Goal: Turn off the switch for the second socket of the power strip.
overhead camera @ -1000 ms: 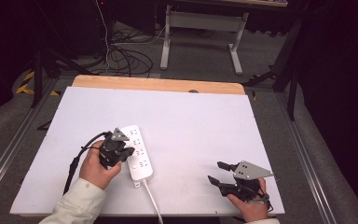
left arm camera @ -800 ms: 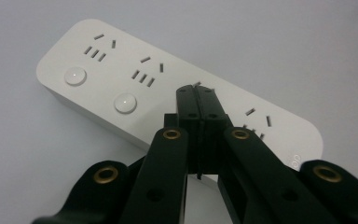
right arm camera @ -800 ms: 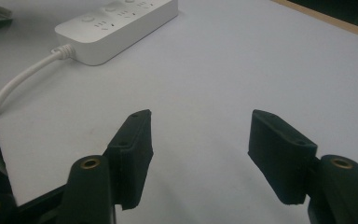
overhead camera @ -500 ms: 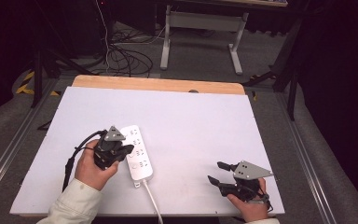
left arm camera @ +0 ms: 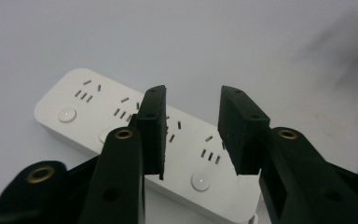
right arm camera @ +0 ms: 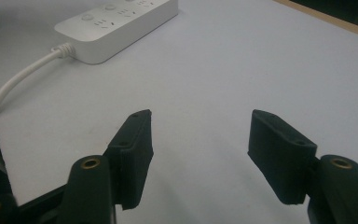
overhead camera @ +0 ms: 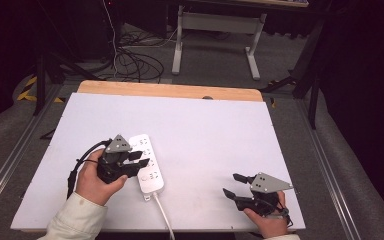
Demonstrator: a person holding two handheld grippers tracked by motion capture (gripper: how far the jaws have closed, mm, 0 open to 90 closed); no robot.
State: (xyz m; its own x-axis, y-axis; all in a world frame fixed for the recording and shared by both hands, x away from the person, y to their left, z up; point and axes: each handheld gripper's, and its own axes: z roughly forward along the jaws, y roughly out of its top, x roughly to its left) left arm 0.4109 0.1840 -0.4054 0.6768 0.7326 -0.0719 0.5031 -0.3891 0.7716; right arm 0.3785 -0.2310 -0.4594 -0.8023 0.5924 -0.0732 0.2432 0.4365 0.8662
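White table (overhead camera: 215, 135) bears one power strip (overhead camera: 147, 167), two open claws.

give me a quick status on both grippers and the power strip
Left gripper open, jaws over the power strip, not clamped. Right gripper open, idle above bare table near the front edge. Nothing in the way.

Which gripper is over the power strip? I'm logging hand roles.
The left gripper: its open jaws hover over the white power strip. The right gripper sits apart over bare table.
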